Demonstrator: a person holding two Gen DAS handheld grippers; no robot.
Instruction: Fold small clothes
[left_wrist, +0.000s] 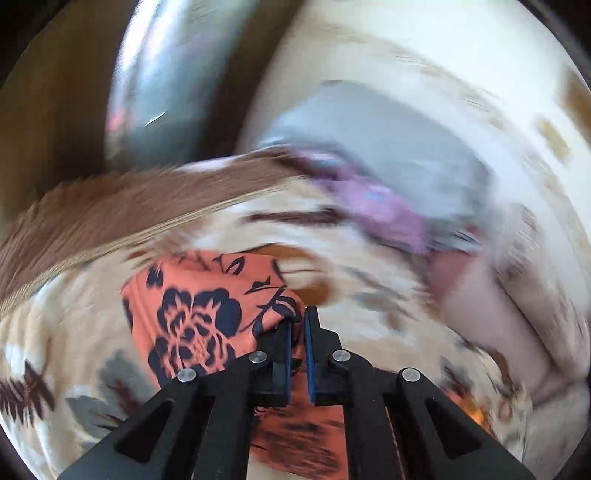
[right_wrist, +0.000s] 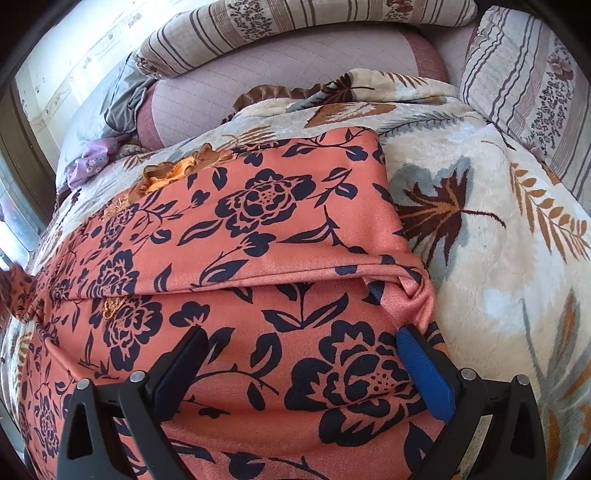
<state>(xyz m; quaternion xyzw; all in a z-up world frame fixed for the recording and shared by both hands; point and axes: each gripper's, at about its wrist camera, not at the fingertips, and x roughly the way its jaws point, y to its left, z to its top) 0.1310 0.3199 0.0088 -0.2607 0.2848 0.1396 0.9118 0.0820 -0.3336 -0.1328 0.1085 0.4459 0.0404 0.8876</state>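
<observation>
An orange garment with dark blue flower print (right_wrist: 258, 236) lies spread on a cream leaf-patterned blanket (right_wrist: 491, 280), with one part folded over along a crease across the middle. My right gripper (right_wrist: 299, 336) is open and empty, its fingers wide apart just above the near part of the garment. In the blurred left wrist view, my left gripper (left_wrist: 298, 321) is shut on a bunched corner of the same garment (left_wrist: 199, 314), holding it above the blanket (left_wrist: 74, 332).
Striped floral pillows (right_wrist: 295, 22) and a pink quilted cushion (right_wrist: 280, 70) lie at the far end of the bed. A grey cloth (right_wrist: 122, 96) and a purple cloth (right_wrist: 88, 162) lie at the far left. Another striped pillow (right_wrist: 528, 85) is at the right.
</observation>
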